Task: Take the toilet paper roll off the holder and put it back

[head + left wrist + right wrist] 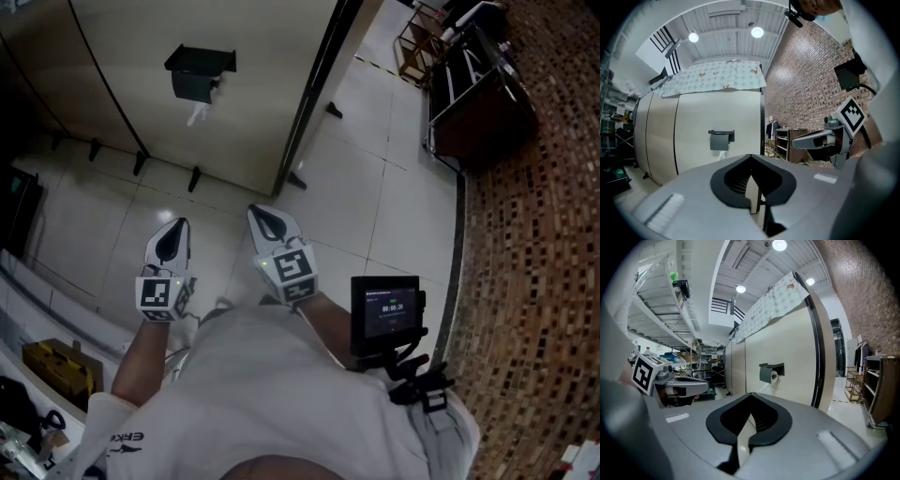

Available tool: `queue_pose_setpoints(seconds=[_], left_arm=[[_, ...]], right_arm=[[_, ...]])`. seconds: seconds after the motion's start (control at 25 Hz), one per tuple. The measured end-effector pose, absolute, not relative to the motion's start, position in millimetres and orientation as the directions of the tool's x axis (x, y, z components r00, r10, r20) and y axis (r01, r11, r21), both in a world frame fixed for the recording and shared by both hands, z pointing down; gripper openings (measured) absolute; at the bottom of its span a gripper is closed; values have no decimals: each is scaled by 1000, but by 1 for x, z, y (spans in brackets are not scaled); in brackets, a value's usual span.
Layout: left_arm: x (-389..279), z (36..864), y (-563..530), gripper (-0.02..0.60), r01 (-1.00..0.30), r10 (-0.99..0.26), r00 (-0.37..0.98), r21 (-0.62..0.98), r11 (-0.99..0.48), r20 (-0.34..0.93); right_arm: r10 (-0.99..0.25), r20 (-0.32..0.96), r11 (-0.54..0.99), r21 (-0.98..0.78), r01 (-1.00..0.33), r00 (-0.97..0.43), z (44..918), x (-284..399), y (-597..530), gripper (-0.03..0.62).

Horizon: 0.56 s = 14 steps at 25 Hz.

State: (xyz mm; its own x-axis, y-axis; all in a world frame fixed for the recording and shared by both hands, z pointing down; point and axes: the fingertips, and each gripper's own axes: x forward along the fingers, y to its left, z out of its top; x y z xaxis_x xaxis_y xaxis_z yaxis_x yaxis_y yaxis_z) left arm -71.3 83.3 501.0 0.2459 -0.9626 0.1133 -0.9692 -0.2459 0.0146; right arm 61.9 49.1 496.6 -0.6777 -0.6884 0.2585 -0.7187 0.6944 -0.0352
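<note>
A dark toilet paper holder (pixel 200 73) hangs on a beige partition wall (pixel 131 56), and a white paper tail (pixel 197 114) dangles below it. In the right gripper view the holder (pixel 769 372) shows the white roll (pixel 774 376) at its side. The left gripper view has the holder (pixel 720 139) straight ahead, some distance off. My left gripper (pixel 178 225) and right gripper (pixel 261 214) are held side by side above the tiled floor, well short of the wall. Both are shut with nothing between the jaws. Each gripper also sees the other: the right gripper (pixel 820 139) and the left gripper (pixel 686 384).
A dark rack (pixel 478 94) stands at the right by a brick wall (pixel 544 234). A small screen device (pixel 385 309) hangs at the person's chest. A yellow box (pixel 56 366) lies at the lower left. Storage shelves (pixel 689 357) fill the left background.
</note>
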Motion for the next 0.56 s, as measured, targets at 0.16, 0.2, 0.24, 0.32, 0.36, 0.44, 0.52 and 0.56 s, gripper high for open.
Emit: queue_pose_setpoints(seconds=[0.16, 0.2, 0.24, 0.32, 0.36, 0.44, 0.52, 0.56], left_arm=[[-76, 501, 77, 2, -970, -963, 245, 28, -243, 109], [-77, 502, 76, 2, -970, -963, 244, 36, -241, 114], [-78, 503, 76, 2, -970, -963, 244, 44, -240, 118], [-80, 504, 75, 2, -969, -962, 247, 51, -243, 118], [-81, 504, 75, 3, -969, -962, 248, 52, -243, 118], [-84, 503, 73, 3, -969, -962, 246, 55, -241, 121], [-88, 501, 71, 3, -970, -962, 244, 56, -238, 124], [-90, 501, 70, 2, -970, -962, 243, 57, -238, 125]], right_arm=[[-691, 259, 693, -28, -720, -675, 497, 57, 45, 11], [-692, 261, 692, -27, -721, -673, 498, 56, 44, 12], [-692, 262, 691, -27, -722, -672, 498, 55, 43, 12], [-693, 265, 690, -29, -724, -671, 498, 54, 43, 11], [-694, 264, 689, -29, -725, -670, 497, 53, 43, 11], [-697, 263, 686, -28, -727, -668, 496, 50, 41, 12], [-699, 263, 684, -27, -729, -665, 495, 48, 39, 12], [-700, 262, 683, -26, -730, -664, 494, 46, 38, 11]])
